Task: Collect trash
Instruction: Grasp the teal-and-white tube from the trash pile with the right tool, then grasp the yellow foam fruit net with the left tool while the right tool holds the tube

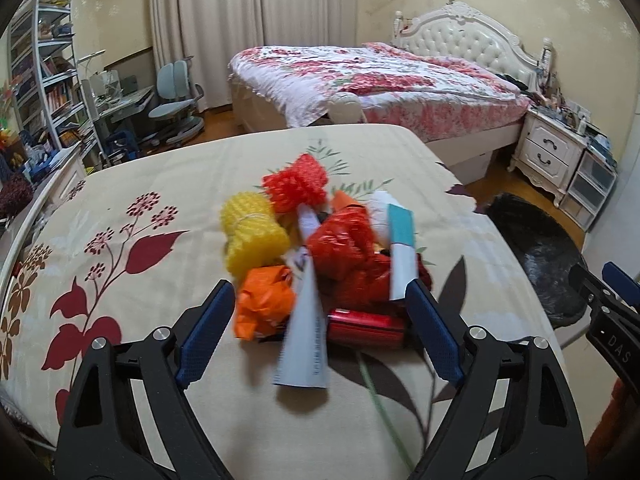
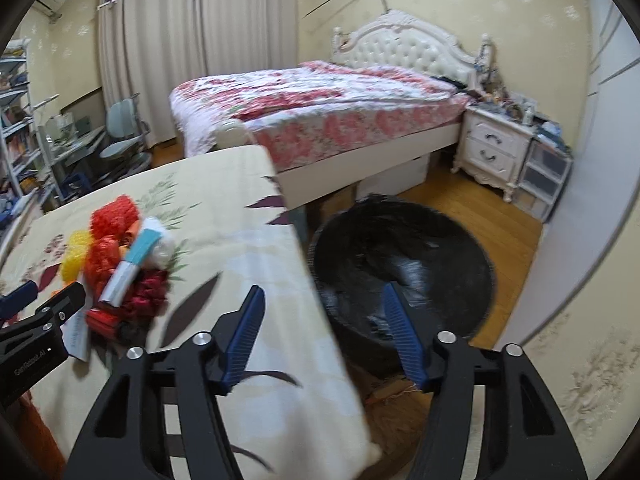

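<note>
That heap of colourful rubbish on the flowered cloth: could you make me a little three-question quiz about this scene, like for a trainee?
1. True or false: the left tongs are clamped on the yellow foam net.
2. Multiple choice: where does the black-lined bin stand? A) on the table B) on the floor beside the table C) on the bed
3. Fill in: the right tongs hold ____.

Key:
1. False; they stand open around the near edge of the trash pile, by the red packet.
2. B, just off the edge of the table.
3. Nothing; they are open.
</note>
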Demonstrator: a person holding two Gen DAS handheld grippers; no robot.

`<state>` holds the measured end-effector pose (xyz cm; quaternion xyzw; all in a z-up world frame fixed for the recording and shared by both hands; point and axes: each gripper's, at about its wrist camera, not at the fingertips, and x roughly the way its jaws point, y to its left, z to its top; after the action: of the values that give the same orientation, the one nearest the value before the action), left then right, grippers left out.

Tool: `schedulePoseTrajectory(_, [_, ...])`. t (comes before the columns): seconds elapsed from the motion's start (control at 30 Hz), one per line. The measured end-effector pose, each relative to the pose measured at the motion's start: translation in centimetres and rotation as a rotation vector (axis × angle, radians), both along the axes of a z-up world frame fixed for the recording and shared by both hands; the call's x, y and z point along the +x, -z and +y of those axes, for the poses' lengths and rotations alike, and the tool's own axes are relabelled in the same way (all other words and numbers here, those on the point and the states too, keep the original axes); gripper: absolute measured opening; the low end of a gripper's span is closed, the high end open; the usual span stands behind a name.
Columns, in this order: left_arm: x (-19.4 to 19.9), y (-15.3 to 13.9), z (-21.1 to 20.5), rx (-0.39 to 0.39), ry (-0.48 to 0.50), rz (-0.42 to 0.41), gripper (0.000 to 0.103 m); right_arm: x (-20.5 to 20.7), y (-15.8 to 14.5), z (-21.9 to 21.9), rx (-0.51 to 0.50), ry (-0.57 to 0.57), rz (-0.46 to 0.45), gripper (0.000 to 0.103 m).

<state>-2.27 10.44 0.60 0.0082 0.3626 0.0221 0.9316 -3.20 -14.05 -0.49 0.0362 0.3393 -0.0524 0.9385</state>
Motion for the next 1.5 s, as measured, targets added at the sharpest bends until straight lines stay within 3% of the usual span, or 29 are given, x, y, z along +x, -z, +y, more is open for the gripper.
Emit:
schedulePoseTrajectory(0.43, [-0.3,-0.1,8.9,0.022,-0.192,0.011,0.078,3.1,-1.1,8.1,0.01,-0.212,0.007,0.057])
schedulePoseTrajectory(0.6, [-0.2,0.7,10.1,0.007,-0.203,0.033,0.078,4.6,-0.6,9.9,0.033,-0.262,0.045,0.046])
schedulePoseTrajectory(0.73, [-0.1,1.3,10.0,0.005,-0.197,0.042,0.078,5.3,0.1,11.3,0.031,-0.281,0.069,0.045])
schedulePoseTrajectory(0.9, [0.1,1.6,9.9,-0.005,-0.189,0.044,0.078,5.9,0.8,11.5,0.068,-0.298,0.104,0.026])
schedulePoseTrajectory(1.23, [0.6,2.0,9.2,-0.017,-0.177,0.052,0.078,5.5,0.6,10.8,0.085,-0.3,0.094,0.02])
schedulePoseTrajectory(1.5, [1.8,1.1,8.0,-0.026,-0.152,0.04,0.078,5.9,0.1,7.9,0.083,-0.241,0.076,0.02])
